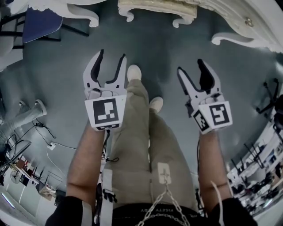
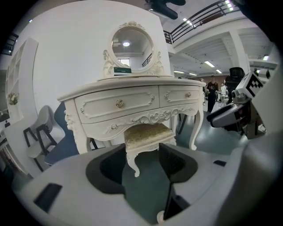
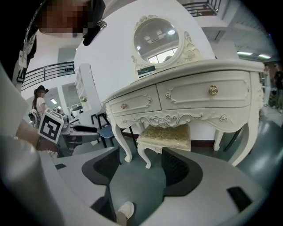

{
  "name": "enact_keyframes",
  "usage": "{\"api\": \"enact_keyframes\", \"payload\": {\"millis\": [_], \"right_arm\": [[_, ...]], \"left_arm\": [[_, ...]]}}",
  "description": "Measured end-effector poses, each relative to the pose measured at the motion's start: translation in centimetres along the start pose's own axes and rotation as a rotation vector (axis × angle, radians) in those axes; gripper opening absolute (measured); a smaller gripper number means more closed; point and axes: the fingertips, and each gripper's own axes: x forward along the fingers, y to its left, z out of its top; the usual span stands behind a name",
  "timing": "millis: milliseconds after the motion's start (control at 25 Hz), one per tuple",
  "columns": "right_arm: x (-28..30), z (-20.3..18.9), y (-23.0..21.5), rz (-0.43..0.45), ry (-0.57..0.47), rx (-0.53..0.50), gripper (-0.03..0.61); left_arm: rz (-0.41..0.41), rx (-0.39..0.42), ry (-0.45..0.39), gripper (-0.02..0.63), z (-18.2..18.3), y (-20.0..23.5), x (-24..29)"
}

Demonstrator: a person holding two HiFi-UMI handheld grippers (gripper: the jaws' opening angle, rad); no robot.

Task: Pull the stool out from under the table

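Observation:
A cream stool (image 1: 154, 11) with a gold patterned seat is tucked under the white carved dressing table (image 1: 239, 39), at the head view's top edge. Both grippers are held in the air, short of it, above the grey floor. My left gripper (image 1: 112, 56) is open with nothing between its jaws. My right gripper (image 1: 191, 67) is open and empty too. In the left gripper view the stool (image 2: 148, 134) shows beyond the open jaws (image 2: 143, 165), under the table (image 2: 132, 103). The right gripper view shows the stool (image 3: 166, 134) ahead of the open jaws (image 3: 139, 170).
A round mirror (image 2: 131, 44) stands on the tabletop. A blue chair (image 1: 40, 22) and a grey chair (image 2: 37, 132) stand left of the table. Cables (image 1: 48, 141) lie on the floor at the left. The person's shoes (image 1: 134, 73) are between the grippers.

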Motion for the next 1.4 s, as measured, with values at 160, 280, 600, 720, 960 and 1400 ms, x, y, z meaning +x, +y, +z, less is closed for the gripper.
{"api": "enact_keyframes", "payload": {"millis": [160,280,600,720,960,1400], "right_arm": [[1.6,0.3,-0.4,-0.015,0.014,0.011,0.275],[3.3,0.5,-0.6,-0.034,0.008,0.027,0.275],[9.2,-0.2,-3.1,-0.047,0.02,-0.003,0.275],[11.1,-0.1,-4.2,-0.039,0.035,-0.049,0.275],[13.5,-1.1,-6.3,-0.057,0.078,-0.081,0.275],[17.3,-3.0,-9.1,-0.103,0.139,-0.146,0.275]], "left_arm": [[-0.024,0.01,0.027,0.233,-0.3,0.9,1.9],[-0.039,0.024,0.045,0.233,-0.8,2.1,3.3],[-0.058,0.058,0.071,0.233,-2.3,3.4,8.9],[-0.064,0.048,0.091,0.233,-2.8,3.5,11.2],[-0.05,0.011,0.13,0.233,-4.5,4.4,14.8],[-0.045,0.066,0.202,0.233,-8.4,7.0,20.7]]}}
